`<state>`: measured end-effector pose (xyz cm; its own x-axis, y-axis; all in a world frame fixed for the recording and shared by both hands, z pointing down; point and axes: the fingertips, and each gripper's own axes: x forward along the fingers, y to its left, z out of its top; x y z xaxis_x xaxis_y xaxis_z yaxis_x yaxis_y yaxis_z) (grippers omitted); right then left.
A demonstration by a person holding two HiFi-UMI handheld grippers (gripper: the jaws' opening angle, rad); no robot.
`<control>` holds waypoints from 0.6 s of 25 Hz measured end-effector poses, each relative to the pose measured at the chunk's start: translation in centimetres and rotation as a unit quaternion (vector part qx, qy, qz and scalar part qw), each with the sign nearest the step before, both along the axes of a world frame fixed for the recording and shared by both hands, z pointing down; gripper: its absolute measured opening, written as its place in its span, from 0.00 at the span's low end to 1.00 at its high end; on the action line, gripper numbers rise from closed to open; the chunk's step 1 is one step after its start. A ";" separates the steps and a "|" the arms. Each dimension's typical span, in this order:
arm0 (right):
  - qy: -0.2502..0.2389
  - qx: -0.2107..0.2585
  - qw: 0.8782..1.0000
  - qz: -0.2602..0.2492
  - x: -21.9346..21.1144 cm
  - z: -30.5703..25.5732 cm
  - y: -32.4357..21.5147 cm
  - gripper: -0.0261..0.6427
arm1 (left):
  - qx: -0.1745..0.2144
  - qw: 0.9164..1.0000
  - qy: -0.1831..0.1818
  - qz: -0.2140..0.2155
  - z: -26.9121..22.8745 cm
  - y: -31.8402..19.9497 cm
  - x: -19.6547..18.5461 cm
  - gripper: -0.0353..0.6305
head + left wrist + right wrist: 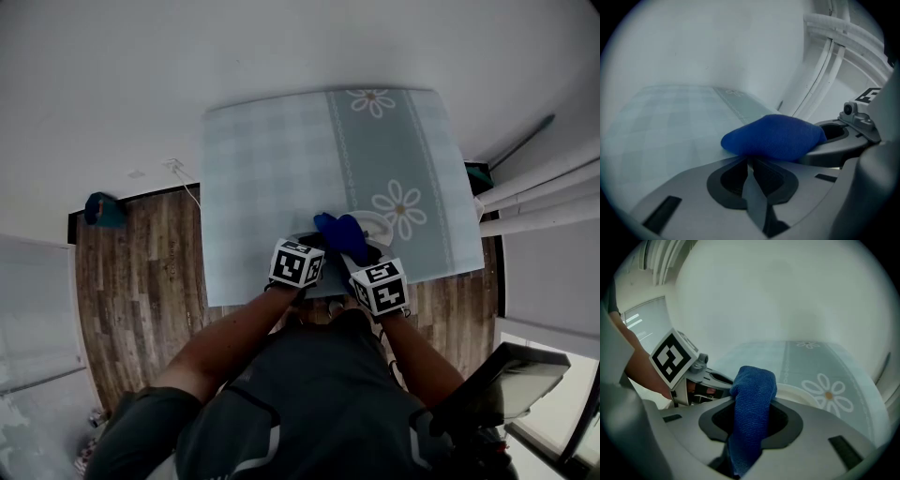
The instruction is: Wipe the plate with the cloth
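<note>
Lower middle of the head view, at the near edge of the checked, daisy-printed tablecloth: a white plate. Covered over its left part by the blue cloth, bunched into a lump and not spread flat. Only a curve of bare rim on show, to the right of the cloth. No telling clean from dirty on so little.

Judged as wiping barely begun or just under way. Cloth already brought onto the plate and both tools in place at it. Most of the surface seemingly left to go over.

Right gripper, centre bottom of its own view: jaws closed on the cloth. A thick fold running up between them and bulging over their tips, with the plate's rim just behind.

Left gripper, centre bottom of its view: jaws drawn together, with only a thin grey strip at the seam. Tip tucked right under the cloth lump. Possibly pinching the plate's edge to steady it, but hidden by the cloth, so not to be told.

Further out, wooden floor at the left of the head view.
</note>
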<state>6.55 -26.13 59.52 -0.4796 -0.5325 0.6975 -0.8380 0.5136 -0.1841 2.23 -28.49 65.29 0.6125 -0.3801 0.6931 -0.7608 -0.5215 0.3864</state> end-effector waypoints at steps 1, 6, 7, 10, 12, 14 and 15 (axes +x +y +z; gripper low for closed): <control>0.001 -0.004 1.000 -0.008 -0.9 0.4 0.1 0.24 | 0.000 1.000 0.000 0.001 0.0 0.0 0.0 0.12; 0.015 -0.014 1.000 -0.012 -1.1 2.1 0.3 0.24 | 0.000 1.000 0.002 0.000 0.1 0.0 -0.1 0.12; 0.020 -0.015 1.000 -0.011 -0.5 2.3 0.2 0.24 | 0.002 1.000 0.003 0.001 0.1 0.0 -0.1 0.12; 0.032 -0.016 0.999 -0.001 1.6 2.7 0.1 0.24 | 0.003 1.000 0.006 0.002 0.2 -0.1 -0.2 0.12; 0.039 -0.014 0.999 0.009 3.0 2.8 0.0 0.24 | 0.003 1.000 0.008 0.003 0.2 -0.2 -0.2 0.12; 0.040 -0.011 0.999 0.024 4.6 2.9 -0.1 0.24 | 0.004 1.000 0.006 0.004 0.2 -0.1 -0.1 0.12; 0.042 -0.011 0.998 0.035 5.5 2.9 -0.1 0.24 | 0.004 1.000 0.006 0.004 0.2 -0.1 -0.1 0.12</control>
<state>12.01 -26.25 62.39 -0.3815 -0.5468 0.7453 -0.8843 0.4507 -0.1220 2.15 -28.57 65.52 0.6236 -0.3807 0.6828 -0.7521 -0.5304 0.3913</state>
